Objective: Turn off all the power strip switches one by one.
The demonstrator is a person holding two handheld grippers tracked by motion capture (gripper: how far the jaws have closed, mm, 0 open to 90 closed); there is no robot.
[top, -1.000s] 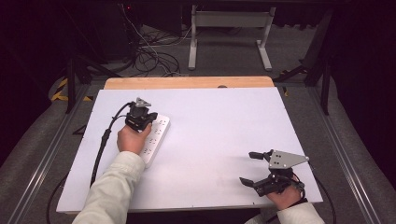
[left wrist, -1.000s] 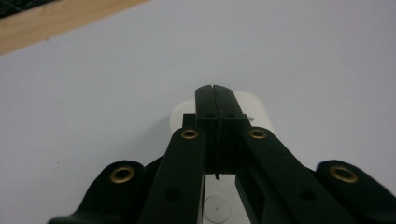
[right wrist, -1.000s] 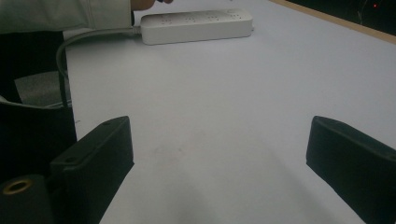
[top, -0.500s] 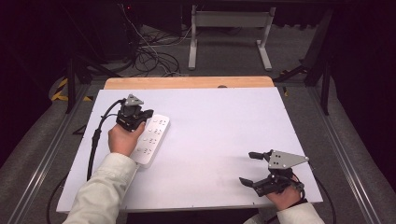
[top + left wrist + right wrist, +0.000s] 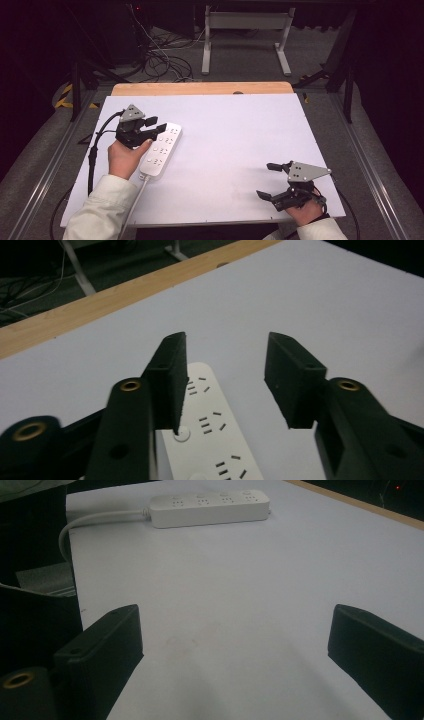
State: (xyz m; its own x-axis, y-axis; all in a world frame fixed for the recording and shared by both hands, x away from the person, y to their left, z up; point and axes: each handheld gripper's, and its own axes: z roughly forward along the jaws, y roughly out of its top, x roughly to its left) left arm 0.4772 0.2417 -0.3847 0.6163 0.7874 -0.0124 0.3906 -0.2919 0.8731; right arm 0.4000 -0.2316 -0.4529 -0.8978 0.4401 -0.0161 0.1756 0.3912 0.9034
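A white power strip (image 5: 161, 150) lies flat on the white tabletop (image 5: 240, 135) at the left, its cord (image 5: 132, 210) running off the near edge. My left gripper (image 5: 156, 124) hovers over the strip's far end. Its jaws have just been opening and stand apart with nothing between them. In the left gripper view the jaws (image 5: 225, 380) frame bare table, and the power strip (image 5: 210, 440) lies below them, untouched. My right gripper (image 5: 265, 180) rests open near the front right corner, nothing in it. In the right gripper view its wide jaws (image 5: 235, 640) face the distant power strip (image 5: 210, 507).
A bare wooden strip (image 5: 200, 88) runs along the table's far edge. Behind it, cables (image 5: 160, 60) lie on the floor beside a grey metal stand (image 5: 245, 30). The left gripper's black cable (image 5: 92, 155) loops along the table's left edge.
My left hand has drifted left and lifted a little off the power strip's far end, and its jaws went from shut to open. The strip and the right gripper have stayed put.
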